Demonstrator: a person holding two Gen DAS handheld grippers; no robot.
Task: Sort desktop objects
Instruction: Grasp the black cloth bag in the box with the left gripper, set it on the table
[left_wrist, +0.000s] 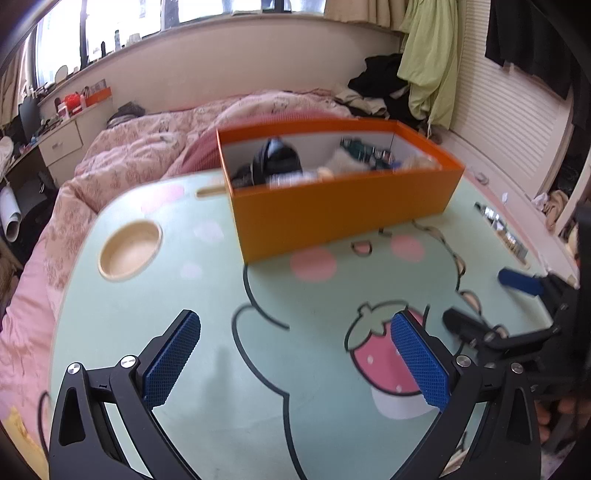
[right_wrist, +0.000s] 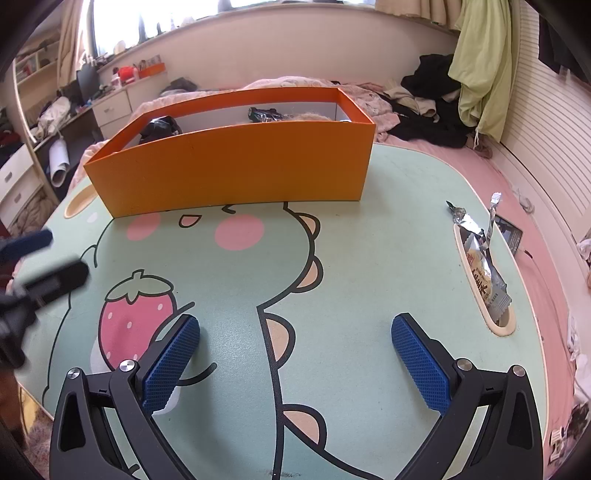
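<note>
Both grippers, left (left_wrist: 295, 363) and right (right_wrist: 295, 363), fingers spread wide, nothing between them, above green tabletop (right_wrist: 369, 229). Orange box (right_wrist: 236, 173) at far edge, items inside. Snack packet (right_wrist: 484, 273) in right-side slot.

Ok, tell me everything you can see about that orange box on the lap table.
The orange box is a long, open-topped rectangle that looks like cardboard: matte orange outside, pale white inside. It stands upright on the far part of the green cartoon table, partly over the printed dinosaur's face. Inside lie a dark bundled item, a teal-and-dark packet and some pale, blurred things. Neither gripper touches it.
</note>
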